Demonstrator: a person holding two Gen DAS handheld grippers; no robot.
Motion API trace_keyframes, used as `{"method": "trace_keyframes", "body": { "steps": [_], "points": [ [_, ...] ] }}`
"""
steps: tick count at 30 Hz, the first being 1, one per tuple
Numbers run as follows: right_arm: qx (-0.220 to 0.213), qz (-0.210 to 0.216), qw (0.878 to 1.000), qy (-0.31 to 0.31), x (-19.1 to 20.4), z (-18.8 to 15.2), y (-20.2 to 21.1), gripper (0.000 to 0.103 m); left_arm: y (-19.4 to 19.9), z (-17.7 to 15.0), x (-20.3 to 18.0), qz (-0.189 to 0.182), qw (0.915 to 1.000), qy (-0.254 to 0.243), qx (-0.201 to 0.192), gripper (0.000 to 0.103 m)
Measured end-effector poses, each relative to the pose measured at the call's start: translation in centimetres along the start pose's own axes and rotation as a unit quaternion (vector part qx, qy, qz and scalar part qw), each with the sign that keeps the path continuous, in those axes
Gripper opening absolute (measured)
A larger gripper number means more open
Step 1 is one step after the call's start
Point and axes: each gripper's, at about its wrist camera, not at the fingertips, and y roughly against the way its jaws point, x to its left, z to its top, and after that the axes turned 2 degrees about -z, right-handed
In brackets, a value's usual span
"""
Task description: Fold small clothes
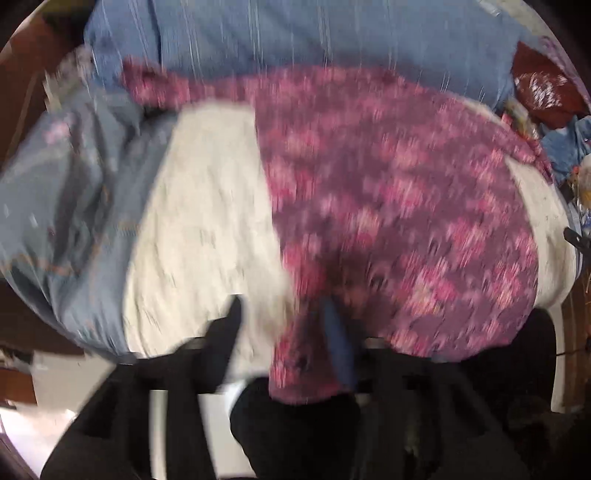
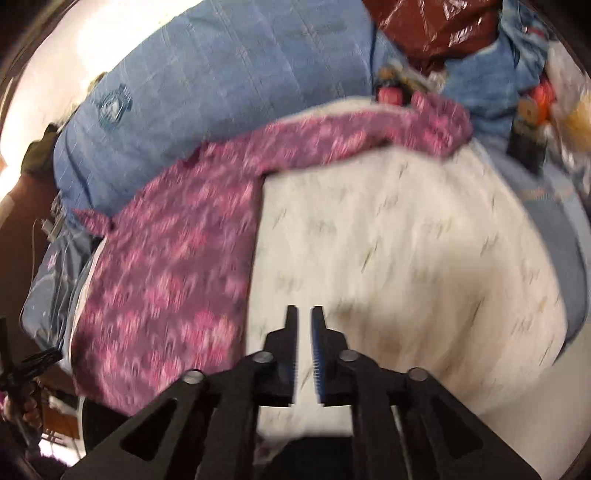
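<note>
- Pink-and-purple patterned garment (image 1: 388, 206): I see it spread on the cream bedsheet (image 1: 207, 221) of a bed. In the left wrist view its long axis runs from the near edge of the bed, at my tool, away toward the blue pillows (image 1: 295, 33).
- Sleeves: one narrow sleeve points out to the left at the far end in the left wrist view; in the right wrist view the other sleeve (image 2: 436, 122) stretches right along the far edge of the sheet.
- Left tool (image 1: 280, 314): its two fingers stand apart, with the garment's near hem draped between them and against the blue-padded finger. Motion blur keeps me from telling whether the cloth is actually pinched.
- Right tool (image 2: 303, 314): I see it over bare cream sheet, just right of the garment (image 2: 166, 280), its fingers nearly together with a narrow gap and nothing between them.
- Surroundings: a grey-blue blanket (image 1: 66, 206) lies crumpled to the left of the sheet, and a dark red plastic bag (image 2: 439, 26) sits among clutter at the far right corner.
</note>
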Motion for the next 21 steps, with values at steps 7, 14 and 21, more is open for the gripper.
{"method": "trace_keyframes", "body": {
  "steps": [7, 14, 21],
  "points": [
    [-0.077, -0.065, 0.986, -0.136, -9.4, 9.1, -1.9, 0.045, -3.3, 8.0, -4.3, -0.011, 0.9993, -0.016, -0.031, 0.071],
    [-0.061, -0.154, 0.98, -0.107, -10.6, 17.8, -7.6, 0.069, -11.0, 16.0, -11.4, -0.017, 0.9994, -0.022, -0.02, 0.071],
    [-0.021, -0.24, 0.968, -0.076, -12.3, 19.0, -13.2, 0.031, -16.8, 17.4, -13.7, -0.028, 0.9995, 0.001, 0.014, 0.075]
  ]
}}
